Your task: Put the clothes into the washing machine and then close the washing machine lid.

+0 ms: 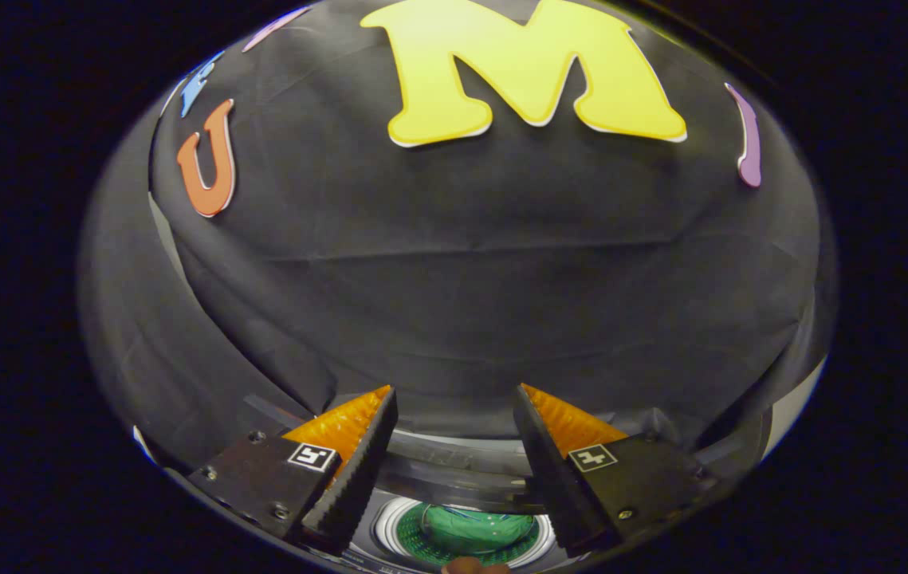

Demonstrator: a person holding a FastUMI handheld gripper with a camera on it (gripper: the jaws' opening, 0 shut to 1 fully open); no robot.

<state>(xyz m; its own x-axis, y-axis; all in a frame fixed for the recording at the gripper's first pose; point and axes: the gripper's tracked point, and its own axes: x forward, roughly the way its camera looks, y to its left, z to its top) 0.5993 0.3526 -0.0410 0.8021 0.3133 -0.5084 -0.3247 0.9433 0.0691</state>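
Observation:
My gripper (pixel 455 402) is open, its two fingers spread wide with nothing between them, pointing at the black cloth wall. Below and between the fingers lies the washing machine's round drum opening (pixel 465 538), ringed in white. A green garment (pixel 476 526) lies bundled inside the drum. A dark grey curved band (pixel 454 470), part of the machine's top or lid, runs across behind the opening, between the fingers. Whether that band is the lid I cannot tell.
A small brownish shape (pixel 473 566) shows just in front of the drum opening. The black cloth wall (pixel 485 279) stands close ahead, and a pale strip (pixel 792 406) shows past the right finger.

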